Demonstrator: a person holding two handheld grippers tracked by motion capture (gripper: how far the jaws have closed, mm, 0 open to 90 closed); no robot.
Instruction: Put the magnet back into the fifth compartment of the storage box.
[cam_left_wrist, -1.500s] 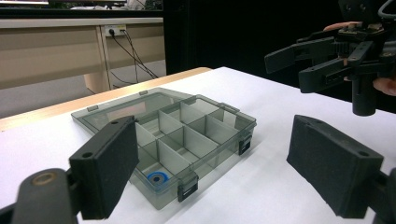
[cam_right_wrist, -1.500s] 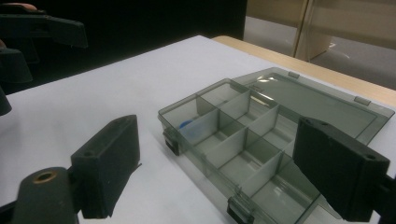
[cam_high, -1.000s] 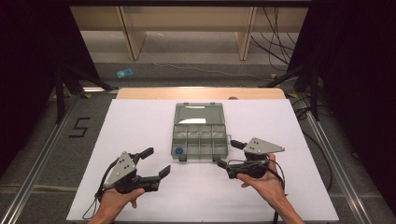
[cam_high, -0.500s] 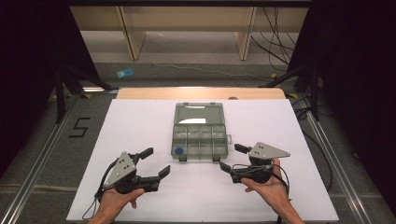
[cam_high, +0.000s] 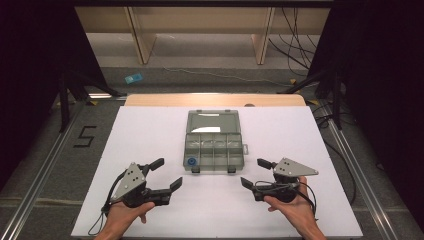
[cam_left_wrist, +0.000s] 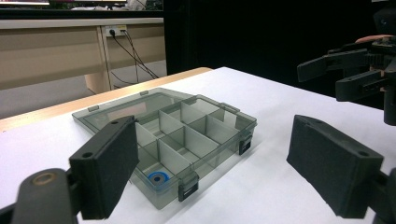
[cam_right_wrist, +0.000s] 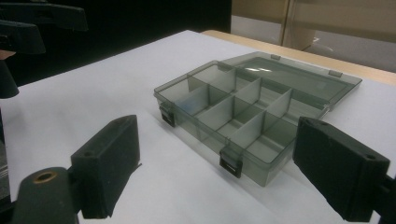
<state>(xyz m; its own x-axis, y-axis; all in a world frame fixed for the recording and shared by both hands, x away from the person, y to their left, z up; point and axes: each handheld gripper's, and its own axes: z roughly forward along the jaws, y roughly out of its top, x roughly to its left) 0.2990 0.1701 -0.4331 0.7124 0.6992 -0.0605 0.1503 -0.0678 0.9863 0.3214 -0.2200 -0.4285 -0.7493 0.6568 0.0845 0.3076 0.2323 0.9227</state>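
Note:
A smoky-grey clear compartment box (cam_high: 214, 146) lies open mid-table, its lid (cam_high: 212, 121) flat on the far side. A small blue ring (cam_high: 190, 162) rests in the near-left compartment; the other compartments look empty. My left gripper (cam_high: 167, 173) is open, held just off the box's near-left corner. My right gripper (cam_high: 253, 173) is open off the near-right corner. In the left gripper view, the box (cam_left_wrist: 205, 122) and blue ring (cam_left_wrist: 157, 178) lie ahead between the wide-apart jaws of the left gripper (cam_left_wrist: 219, 168). The right gripper (cam_right_wrist: 224, 168) faces the box (cam_right_wrist: 254, 93) with nothing between its jaws.
The table carries a white sheet (cam_high: 150, 130) with a wooden edge (cam_high: 215, 100) at the back. Black stands (cam_high: 65, 90) flank the table, and cables (cam_high: 295, 35) trail on the floor behind. The other gripper (cam_left_wrist: 355, 70) shows at upper right of the left gripper view.
My right gripper has drifted slightly toward the near edge and to the right, still open. The left gripper and the box have not moved.

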